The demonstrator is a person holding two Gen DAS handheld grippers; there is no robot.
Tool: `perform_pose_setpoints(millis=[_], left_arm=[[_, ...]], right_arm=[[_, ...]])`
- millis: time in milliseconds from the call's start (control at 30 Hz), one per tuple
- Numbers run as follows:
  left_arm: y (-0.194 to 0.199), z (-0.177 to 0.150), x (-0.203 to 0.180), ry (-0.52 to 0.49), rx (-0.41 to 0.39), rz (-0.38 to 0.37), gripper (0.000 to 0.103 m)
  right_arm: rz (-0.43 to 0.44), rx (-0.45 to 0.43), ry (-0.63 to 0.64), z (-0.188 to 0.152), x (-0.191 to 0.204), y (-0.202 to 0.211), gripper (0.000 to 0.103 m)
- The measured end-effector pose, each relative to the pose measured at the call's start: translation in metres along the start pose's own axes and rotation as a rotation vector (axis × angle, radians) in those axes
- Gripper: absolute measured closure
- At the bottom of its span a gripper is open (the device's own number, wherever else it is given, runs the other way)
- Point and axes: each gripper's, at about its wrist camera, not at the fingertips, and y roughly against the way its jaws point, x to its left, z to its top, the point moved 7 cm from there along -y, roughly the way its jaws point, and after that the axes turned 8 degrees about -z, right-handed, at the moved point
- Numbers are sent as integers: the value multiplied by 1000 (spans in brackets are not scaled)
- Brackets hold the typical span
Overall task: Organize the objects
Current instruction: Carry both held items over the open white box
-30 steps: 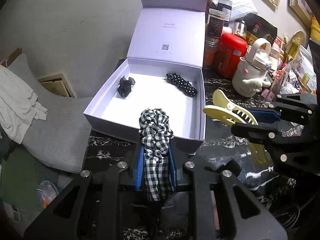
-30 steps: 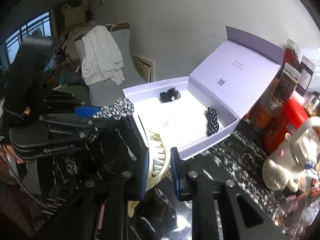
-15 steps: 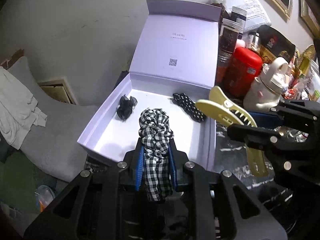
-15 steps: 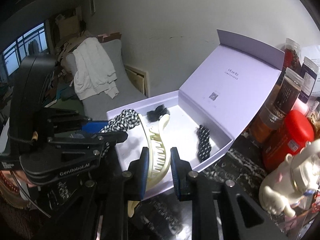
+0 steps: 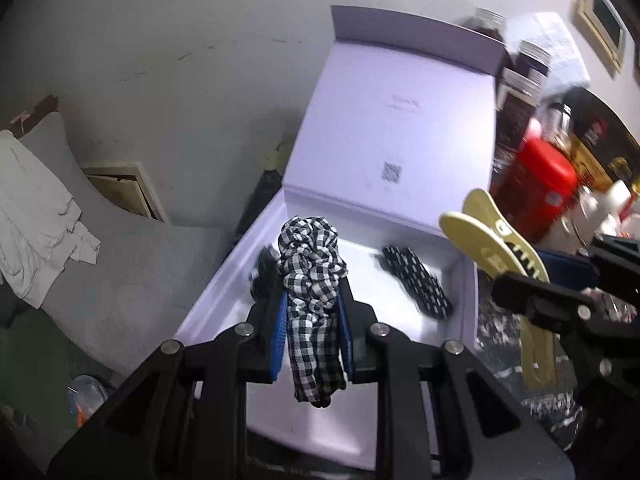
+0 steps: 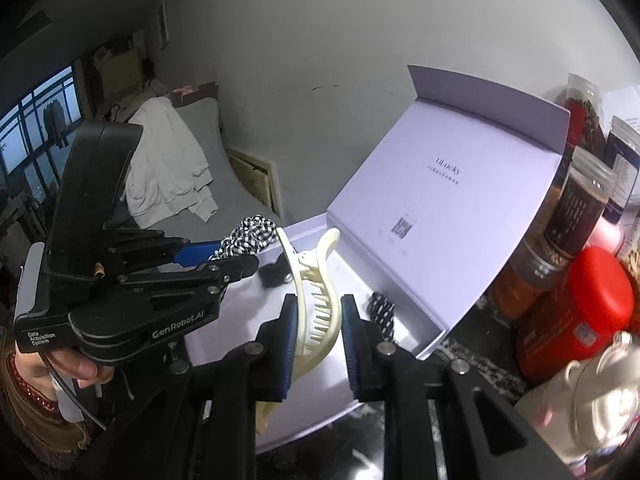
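Cluttered marble bench [image 5: 496,328] aside, both jaws hang over the open box [image 5: 400,312], left gripper [image 5: 311,320] clamping the checked scrunchie [image 5: 312,276], right gripper [image 6: 319,320] clamping the claw clip [image 6: 316,304], lengthwise.

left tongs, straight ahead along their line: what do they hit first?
Probably the white floor of the open lilac box, near the small black hair accessory. The left tongs grip a black-and-white gingham scrunchie leading; depth unclear.

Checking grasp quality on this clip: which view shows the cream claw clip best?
The right wrist view: the cream claw clip sits sharp and central, pinched between the right gripper's blue-padded fingers, teeth and hinge visible. The left wrist view shows it only at the right side, blurred, its lower part behind the gripper's body.
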Motion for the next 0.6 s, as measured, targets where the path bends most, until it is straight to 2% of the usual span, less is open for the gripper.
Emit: perform_pose_setpoints(millis=[100, 233, 367, 500, 600], left_arm=[[-6, 8, 7, 18, -5, 31, 82], [-20, 14, 14, 34, 5, 30, 82], [-38, 16, 20, 18, 35, 60, 82], [-58, 10, 18, 14, 88, 17, 82], [-73, 1, 19, 12, 138, 19, 82]], right_arm=[[17, -12, -13, 10, -4, -7, 83], [28, -14, -31, 16, -9, -19, 83], [50, -4, -42, 14, -14, -34, 83], [54, 53, -64, 5, -18, -54, 83], [69, 78, -75, 1, -19, -64, 83]])
